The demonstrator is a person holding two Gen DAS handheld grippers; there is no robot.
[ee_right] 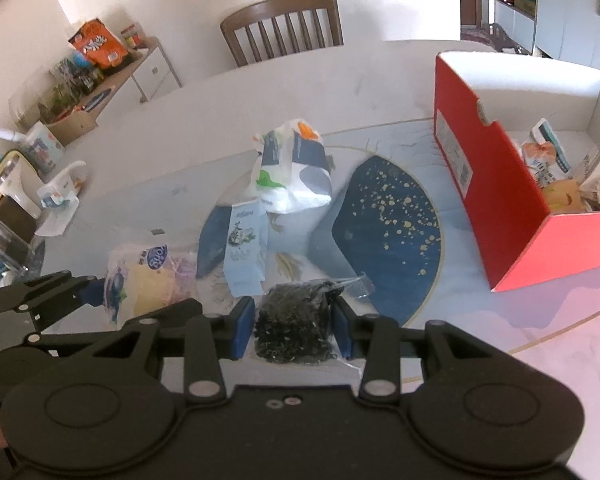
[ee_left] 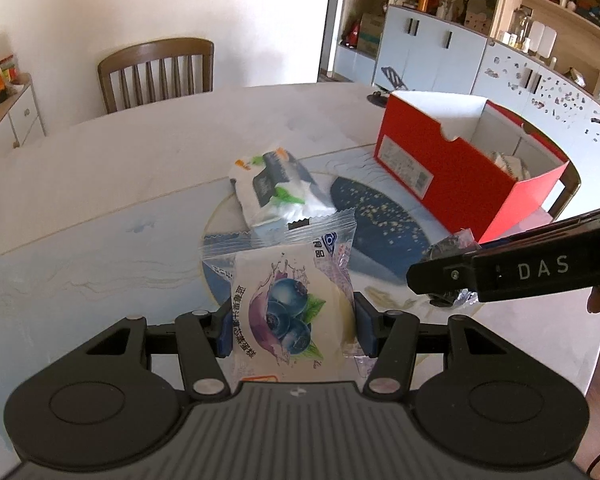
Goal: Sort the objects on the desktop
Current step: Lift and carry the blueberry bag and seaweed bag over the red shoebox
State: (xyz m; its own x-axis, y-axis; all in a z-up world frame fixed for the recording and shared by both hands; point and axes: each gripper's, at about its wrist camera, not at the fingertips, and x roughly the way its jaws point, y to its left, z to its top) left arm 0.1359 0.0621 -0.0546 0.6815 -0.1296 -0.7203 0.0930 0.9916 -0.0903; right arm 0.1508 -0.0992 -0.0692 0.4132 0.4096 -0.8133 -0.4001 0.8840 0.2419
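Blueberry pastry packet: a clear wrapper printed with blueberries, held between the blue pads of the left gripper, just above the table's round blue mat; in the right wrist view it shows at the left, caught in that same gripper.
Left gripper: closed on the blueberry pastry packet, both pads pressed against the wrapper's sides.
Black bag: a clear pouch filled with small dark pieces, sitting between the right gripper's pads, low over the mat's near edge.
Right gripper: clamped on the black bag; from the left wrist view its dark body marked "DAS" reaches in from the right, with crinkled plastic at its tip.
Tissue pack: white, with dark and green print, lying on the mat beyond both held items, apart from them.
Pale blue carton: a small flat pack resting on the mat between the tissue pack and the black bag.
Red box: open-topped, white inside, standing at the right of the table with several snack packets already in it.
Table: pale marbled top with a blue round mat speckled in gold.
Chair: brown wood, at the table's far side.
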